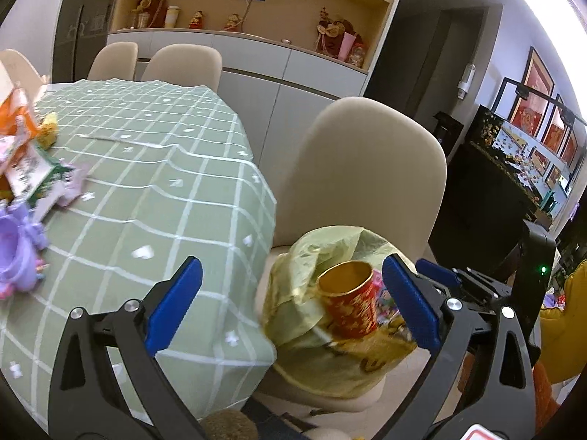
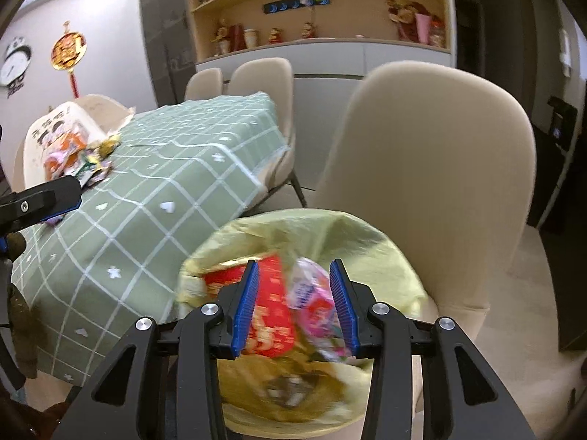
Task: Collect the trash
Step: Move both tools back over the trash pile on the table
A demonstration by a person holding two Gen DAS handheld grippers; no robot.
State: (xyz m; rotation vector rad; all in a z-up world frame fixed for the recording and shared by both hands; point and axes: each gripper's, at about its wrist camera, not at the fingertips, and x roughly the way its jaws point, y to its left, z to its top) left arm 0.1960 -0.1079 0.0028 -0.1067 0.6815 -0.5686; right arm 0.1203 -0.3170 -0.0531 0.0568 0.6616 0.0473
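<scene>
A yellow-green trash bag [image 1: 293, 293] [image 2: 348, 234] sits open on the seat of a beige chair [image 1: 367, 168] [image 2: 440, 146]. Inside it are a red and gold paper cup [image 1: 352, 304] [image 2: 271, 315] and a blurred pink wrapper [image 2: 315, 311]. My left gripper [image 1: 293, 267] hangs wide open above the bag's left side, with nothing between its fingers. My right gripper [image 2: 293, 266] is open over the bag's mouth. The cup and wrapper show below its pads, and neither pad presses on them. More wrappers [image 1: 33, 172] [image 2: 73, 154] lie on the table.
A table with a green checked cloth [image 1: 146, 146] [image 2: 165, 183] stands left of the chair. A purple plastic item [image 1: 14, 249] lies near its left edge. Two more chairs [image 1: 183, 62] and a shelf cabinet [image 1: 256, 18] stand behind the table.
</scene>
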